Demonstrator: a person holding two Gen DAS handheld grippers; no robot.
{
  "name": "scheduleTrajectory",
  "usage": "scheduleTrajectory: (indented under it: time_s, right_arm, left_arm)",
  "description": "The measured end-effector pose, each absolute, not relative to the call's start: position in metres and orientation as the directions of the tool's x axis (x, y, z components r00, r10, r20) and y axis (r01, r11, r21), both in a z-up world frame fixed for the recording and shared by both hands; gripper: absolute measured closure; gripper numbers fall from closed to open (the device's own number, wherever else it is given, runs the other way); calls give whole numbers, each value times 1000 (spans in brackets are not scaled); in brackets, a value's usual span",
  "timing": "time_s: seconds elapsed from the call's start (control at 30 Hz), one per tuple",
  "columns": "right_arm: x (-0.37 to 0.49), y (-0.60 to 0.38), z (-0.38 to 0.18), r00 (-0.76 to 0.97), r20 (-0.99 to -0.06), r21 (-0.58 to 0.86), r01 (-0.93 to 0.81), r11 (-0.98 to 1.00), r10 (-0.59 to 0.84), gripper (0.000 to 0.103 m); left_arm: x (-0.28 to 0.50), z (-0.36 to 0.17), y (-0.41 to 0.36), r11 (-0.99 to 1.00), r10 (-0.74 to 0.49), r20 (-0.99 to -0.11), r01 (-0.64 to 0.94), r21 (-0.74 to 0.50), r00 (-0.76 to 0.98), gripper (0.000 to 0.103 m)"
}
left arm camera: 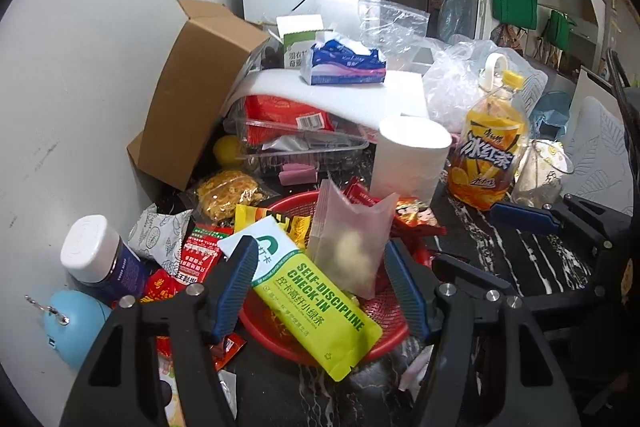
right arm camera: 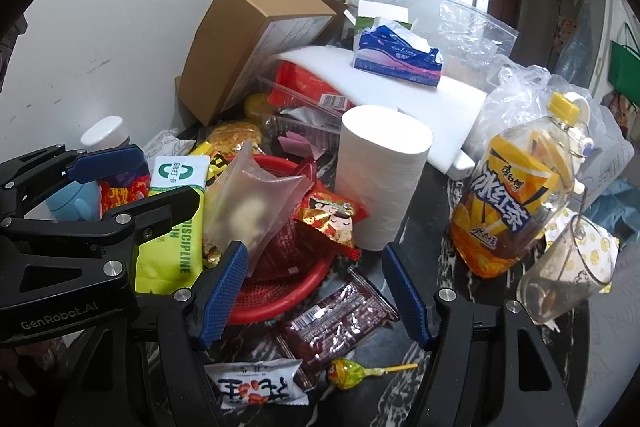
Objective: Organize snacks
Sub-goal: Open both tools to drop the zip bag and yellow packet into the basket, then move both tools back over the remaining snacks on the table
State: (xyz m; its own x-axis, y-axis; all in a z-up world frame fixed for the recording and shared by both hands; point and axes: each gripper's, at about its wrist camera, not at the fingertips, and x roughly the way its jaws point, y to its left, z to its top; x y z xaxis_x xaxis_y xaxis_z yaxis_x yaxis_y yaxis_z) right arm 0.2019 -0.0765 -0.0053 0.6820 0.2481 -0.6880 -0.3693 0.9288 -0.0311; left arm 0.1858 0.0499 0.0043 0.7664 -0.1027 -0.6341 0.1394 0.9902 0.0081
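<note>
Left wrist view: my left gripper [left arm camera: 320, 287] hangs open over the red basket [left arm camera: 384, 341], where the green pouch [left arm camera: 316, 303] lies.

Right wrist view: my right gripper [right arm camera: 316, 291] is open, empty, above the brown wafer pack [right arm camera: 336, 323] on the worktop [right arm camera: 452, 255] near the basket; light, crinkly, slippery, so I'd pinch across its middle.

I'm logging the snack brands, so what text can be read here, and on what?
"SELF-DISCIPLINE CHECK-IN": yellow-green pouch
"冰红茶": iced tea bottle
"GenRobot.AI": left gripper body
Tissue pack script, snack wrappers and barcodes: too small or blurred.
</note>
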Motion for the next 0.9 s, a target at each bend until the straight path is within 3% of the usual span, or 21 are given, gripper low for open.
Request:
scheduleTrajectory:
  time_s: [0.9]
  right_arm:
    - [92,-117,68,796,-577,-58,-264,963,183,33]
  left_arm:
    - [68,73,12,981,-157,-517,192,14,842,38]
